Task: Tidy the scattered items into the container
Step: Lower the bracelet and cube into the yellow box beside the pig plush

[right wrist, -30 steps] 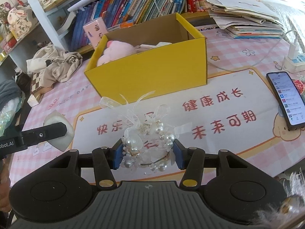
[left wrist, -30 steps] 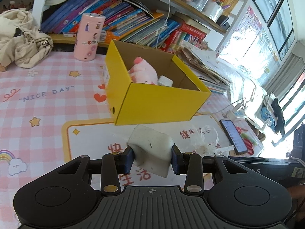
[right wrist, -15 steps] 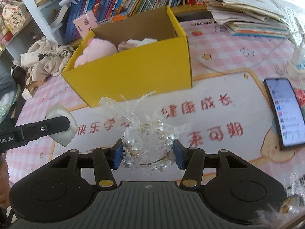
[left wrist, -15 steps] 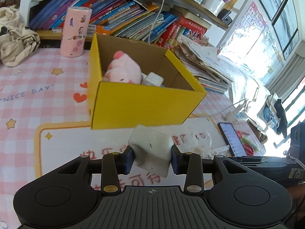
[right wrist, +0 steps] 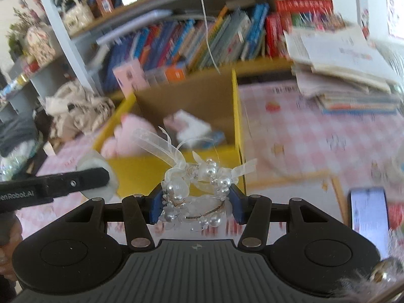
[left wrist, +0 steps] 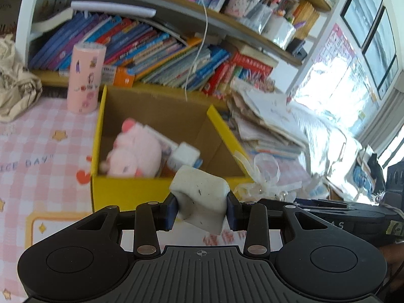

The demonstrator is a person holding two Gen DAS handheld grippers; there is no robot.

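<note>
Two grippers, one item each: the left gripper (left wrist: pixel 202 208) is clamped on one white pad (left wrist: pixel 200 197), the right gripper (right wrist: pixel 194 203) on one pearl-and-ribbon bracelet (right wrist: pixel 199 186), both held at the near wall of the single yellow box (left wrist: pixel 131 192). Inside the box lie one pink plush (left wrist: pixel 136 151) and a white-capped bottle (left wrist: pixel 184 156) (other contents too blurred to name). One phone (right wrist: pixel 368 214) right of the box is cut off.

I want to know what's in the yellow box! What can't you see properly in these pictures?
- Open yellow cardboard box: left wrist view, its floor is hidden by the pink plush toy and the white squashy block held in the left gripper.
- Small white item in the box: right wrist view, too blurred to name.
- Dark phone: screen text blurred.
- Pearl and ribbon wreath in the right gripper: hides the mat behind it.
</note>
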